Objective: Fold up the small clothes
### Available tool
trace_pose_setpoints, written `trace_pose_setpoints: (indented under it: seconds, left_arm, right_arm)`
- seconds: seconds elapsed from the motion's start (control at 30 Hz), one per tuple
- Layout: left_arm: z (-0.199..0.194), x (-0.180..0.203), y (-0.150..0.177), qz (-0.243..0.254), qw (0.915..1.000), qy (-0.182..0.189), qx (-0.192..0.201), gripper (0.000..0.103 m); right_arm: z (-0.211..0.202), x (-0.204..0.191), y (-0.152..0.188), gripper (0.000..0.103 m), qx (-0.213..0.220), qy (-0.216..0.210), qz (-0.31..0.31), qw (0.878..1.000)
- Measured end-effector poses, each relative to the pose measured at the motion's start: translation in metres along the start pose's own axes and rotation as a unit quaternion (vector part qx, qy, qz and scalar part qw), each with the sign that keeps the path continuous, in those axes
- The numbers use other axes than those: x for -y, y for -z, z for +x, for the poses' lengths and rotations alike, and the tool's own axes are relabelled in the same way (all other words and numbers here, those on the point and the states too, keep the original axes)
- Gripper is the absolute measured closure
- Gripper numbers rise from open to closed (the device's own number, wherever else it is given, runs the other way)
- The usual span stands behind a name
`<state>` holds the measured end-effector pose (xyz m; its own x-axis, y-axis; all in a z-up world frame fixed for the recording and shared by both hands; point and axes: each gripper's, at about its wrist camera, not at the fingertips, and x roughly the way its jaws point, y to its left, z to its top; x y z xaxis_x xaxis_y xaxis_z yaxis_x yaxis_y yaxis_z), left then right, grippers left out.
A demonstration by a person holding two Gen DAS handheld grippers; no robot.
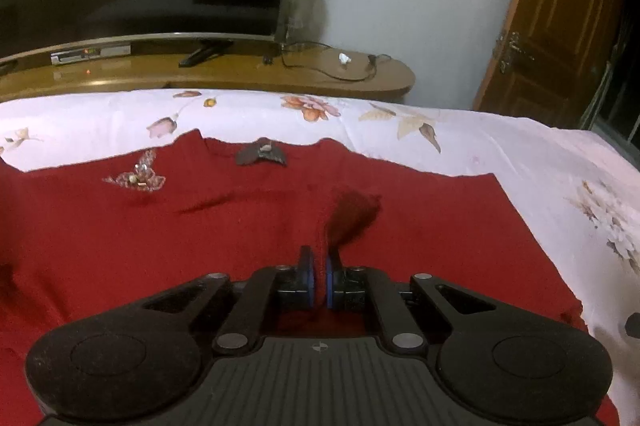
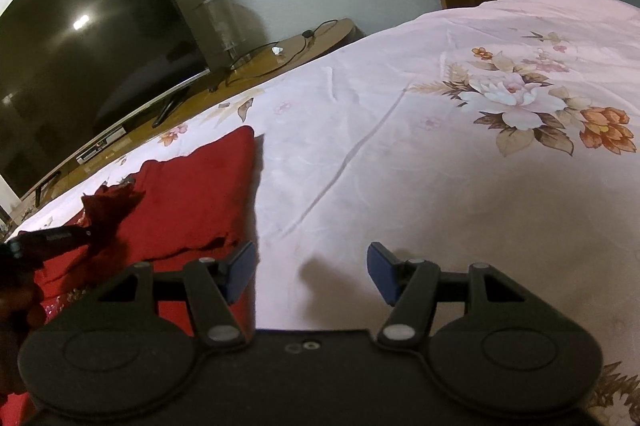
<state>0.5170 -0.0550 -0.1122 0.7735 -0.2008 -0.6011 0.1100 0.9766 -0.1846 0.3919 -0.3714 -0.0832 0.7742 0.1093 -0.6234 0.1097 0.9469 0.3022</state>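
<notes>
Pinched between my left gripper's [image 1: 320, 276] blue pads, a raised tuft of the red knitted garment [image 1: 160, 246] is standing up from the cloth, which is lying flat on the pale floral bedsheet [image 1: 460, 146]. I am judging the fold is only starting: I should be carrying this tuft low and straight, though which edge it belongs to I can't quite tell. My right gripper [image 2: 311, 272] is hovering with tongs wide apart over bare sheet, just beside the garment's edge, ready to pin it.
</notes>
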Motion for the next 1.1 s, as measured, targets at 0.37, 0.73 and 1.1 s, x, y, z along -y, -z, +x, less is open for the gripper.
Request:
trace_pose_setpoints:
  seconds: [0.37, 0.73, 1.1]
  left_arm:
    - [-0.027, -0.004, 0.002, -0.003, 0.9999, 0.009, 0.013, 0.099]
    - [-0.125, -0.129, 0.043, -0.036, 0.9944, -0.087, 0.047, 0.033]
    - [-0.103, -0.195, 0.057, -0.06, 0.9924, -0.107, -0.004, 0.039]
  right_arm:
    - [0.003, -0.041, -0.01, 0.042, 0.001, -0.032, -0.026, 0.999]
    - [0.043, -0.134, -0.007, 0.042, -0.035, -0.14, -0.039, 0.989]
    - [0.121, -0.147, 0.0, 0.065, -0.1, -0.158, 0.118, 0.975]
